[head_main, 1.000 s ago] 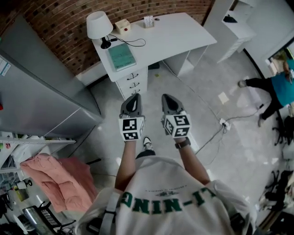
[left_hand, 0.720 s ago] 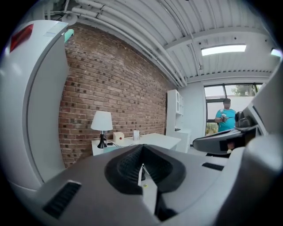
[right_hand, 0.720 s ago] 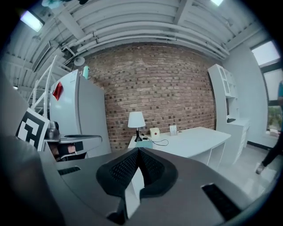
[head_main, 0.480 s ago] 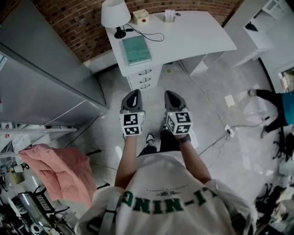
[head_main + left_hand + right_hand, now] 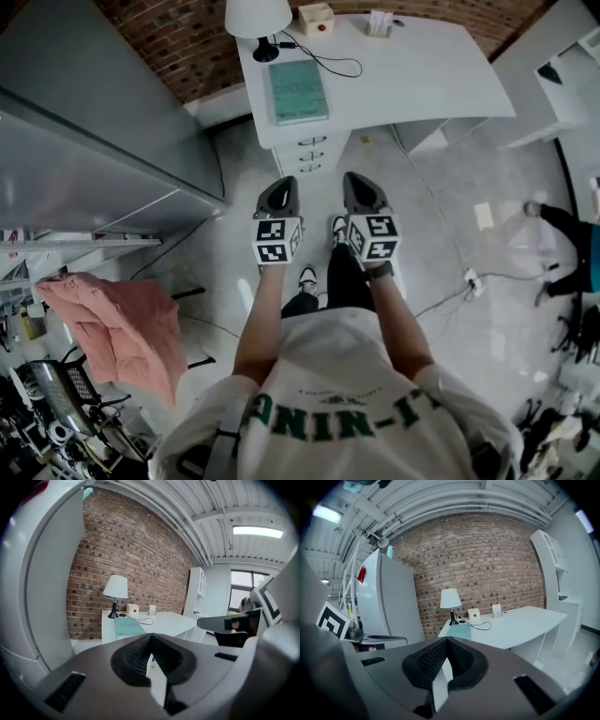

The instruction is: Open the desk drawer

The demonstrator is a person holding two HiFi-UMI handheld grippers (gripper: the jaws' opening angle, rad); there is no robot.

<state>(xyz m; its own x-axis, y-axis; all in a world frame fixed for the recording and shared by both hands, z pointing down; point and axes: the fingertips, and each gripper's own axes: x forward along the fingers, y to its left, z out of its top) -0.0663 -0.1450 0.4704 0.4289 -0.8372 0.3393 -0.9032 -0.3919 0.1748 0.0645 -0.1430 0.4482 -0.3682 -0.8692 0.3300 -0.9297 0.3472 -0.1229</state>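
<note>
Grey left claw (image 5: pixel 279 187) is pressed together, empty. The desk drawer (image 5: pixel 305 155) lies ahead, between both claws, under the tabletop (image 5: pixel 412 75). The right claw (image 5: pixel 362 184) is closed too, carried alongside, probably because the drawer is beyond reach.

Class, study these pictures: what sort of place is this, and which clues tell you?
Probably an office or studio workroom: a white desk with a drawer unit and a table lamp stands against a bare brick wall, with white shelving beside it.
</note>
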